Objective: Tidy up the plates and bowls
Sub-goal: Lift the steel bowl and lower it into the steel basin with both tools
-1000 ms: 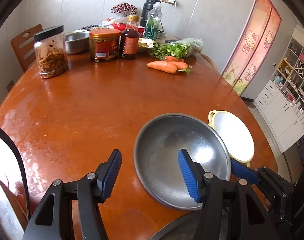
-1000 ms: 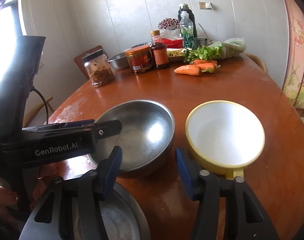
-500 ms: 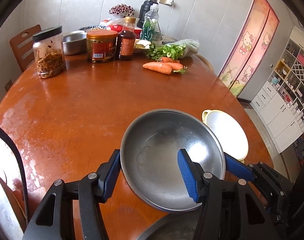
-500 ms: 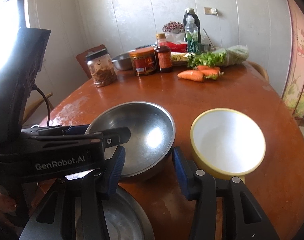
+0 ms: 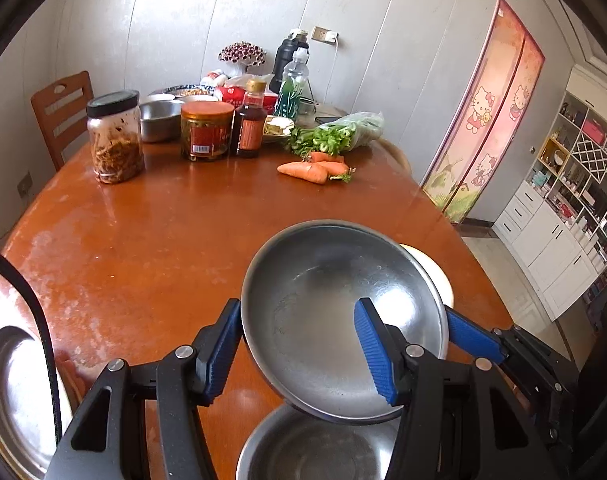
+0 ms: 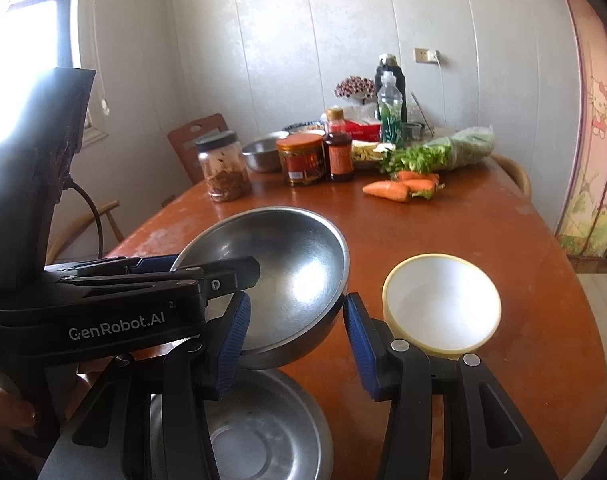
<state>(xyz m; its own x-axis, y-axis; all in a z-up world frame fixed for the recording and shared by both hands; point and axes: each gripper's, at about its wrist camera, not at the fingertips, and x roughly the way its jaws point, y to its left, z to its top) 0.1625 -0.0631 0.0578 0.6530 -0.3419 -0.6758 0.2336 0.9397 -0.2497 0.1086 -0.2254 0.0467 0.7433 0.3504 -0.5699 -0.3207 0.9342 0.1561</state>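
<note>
1. my left gripper (image 5: 297,304) is clenched on the steel bowl (image 5: 327,280): one blue pad lies against the outside of its left wall and the other reaches inside.
2. the steel bowl is off the table (image 5: 163,232) and tilted, hanging just above a second steel bowl (image 5: 315,452) at the near edge.
3. my right gripper (image 6: 296,298) has its fingers on either side of the bowl's near underside, and its right tip meets the rim. i cannot tell whether its pads actually press.
4. a yellow-rimmed white bowl (image 6: 443,308) sits on the table just right of the raised bowl, partly hidden behind it in the left view.
</note>
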